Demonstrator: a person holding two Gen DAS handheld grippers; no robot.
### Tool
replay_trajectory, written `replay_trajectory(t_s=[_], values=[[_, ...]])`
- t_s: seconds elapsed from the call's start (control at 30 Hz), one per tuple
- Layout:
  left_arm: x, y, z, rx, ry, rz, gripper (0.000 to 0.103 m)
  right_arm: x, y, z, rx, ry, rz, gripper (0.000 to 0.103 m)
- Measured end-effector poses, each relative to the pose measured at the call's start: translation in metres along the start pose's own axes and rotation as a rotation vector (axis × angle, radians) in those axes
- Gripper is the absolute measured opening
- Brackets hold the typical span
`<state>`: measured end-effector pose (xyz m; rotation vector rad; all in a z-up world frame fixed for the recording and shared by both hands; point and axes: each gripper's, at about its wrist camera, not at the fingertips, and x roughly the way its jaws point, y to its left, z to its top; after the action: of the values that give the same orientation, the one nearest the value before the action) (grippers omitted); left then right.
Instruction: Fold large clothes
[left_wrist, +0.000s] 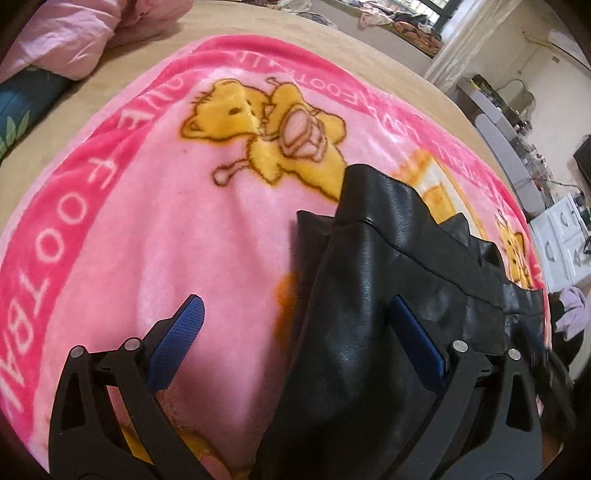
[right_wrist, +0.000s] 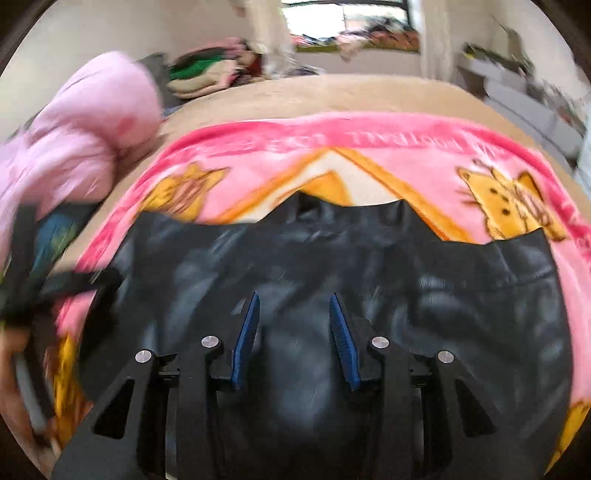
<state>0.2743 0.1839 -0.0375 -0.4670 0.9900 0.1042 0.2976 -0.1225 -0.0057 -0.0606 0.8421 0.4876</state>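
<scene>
Black leather garment (right_wrist: 295, 266) lying spread on pink blanket (left_wrist: 155, 236), ready for folding; left gripper (left_wrist: 295, 325) hovering wide open astride its near-left edge; right gripper (right_wrist: 293, 332) hanging part-open over it, pinching nothing.

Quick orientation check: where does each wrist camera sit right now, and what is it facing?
Left wrist: rides the left claw, angled down at the pink blanket; black leather garment between its wide jaws.
Right wrist: rides the right claw, looking down across the black leather garment; blurred; left edge shows something dark, unclear.
Shared: garment, blanket, pale pink bundle, tan bed.
</scene>
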Motion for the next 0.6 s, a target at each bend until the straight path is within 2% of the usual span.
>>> replay_trajectory(t_s=[0.1,0.17,0.2,0.27,0.37,0.4,0.43,0.47,0.53,0.6], values=[[0.004,-0.005,0.0,0.024,0.01,-0.006,0.094,-0.014,0.009,-0.034,0.0,0.017,0.034,0.039],[0.007,-0.007,0.0,0.038,0.018,0.0,0.094,-0.008,0.015,-0.058,-0.009,0.064,0.005,0.039],[0.008,-0.01,-0.001,0.05,0.021,-0.001,0.094,-0.005,0.017,-0.066,-0.024,0.06,-0.014,0.039],[0.009,-0.014,-0.002,0.072,0.024,0.009,0.094,-0.002,0.018,-0.074,-0.012,0.04,-0.026,0.039],[0.009,-0.019,-0.003,0.111,0.021,0.032,0.094,0.0,0.021,-0.07,-0.024,0.054,-0.038,0.04],[0.009,-0.02,-0.003,0.12,0.02,0.036,0.094,-0.004,0.023,-0.068,-0.027,0.05,-0.035,0.042],[0.009,-0.021,-0.002,0.128,0.02,0.041,0.094,-0.01,0.025,-0.066,-0.031,0.036,-0.021,0.048],[0.01,-0.021,-0.002,0.132,0.02,0.043,0.094,-0.019,0.031,-0.065,-0.046,0.01,0.01,0.06],[0.01,-0.022,-0.002,0.138,0.019,0.047,0.094,-0.03,0.05,-0.068,-0.113,-0.025,0.045,0.072],[0.011,-0.023,-0.002,0.141,0.019,0.056,0.094,-0.034,0.078,-0.076,-0.234,-0.044,0.084,0.074]])
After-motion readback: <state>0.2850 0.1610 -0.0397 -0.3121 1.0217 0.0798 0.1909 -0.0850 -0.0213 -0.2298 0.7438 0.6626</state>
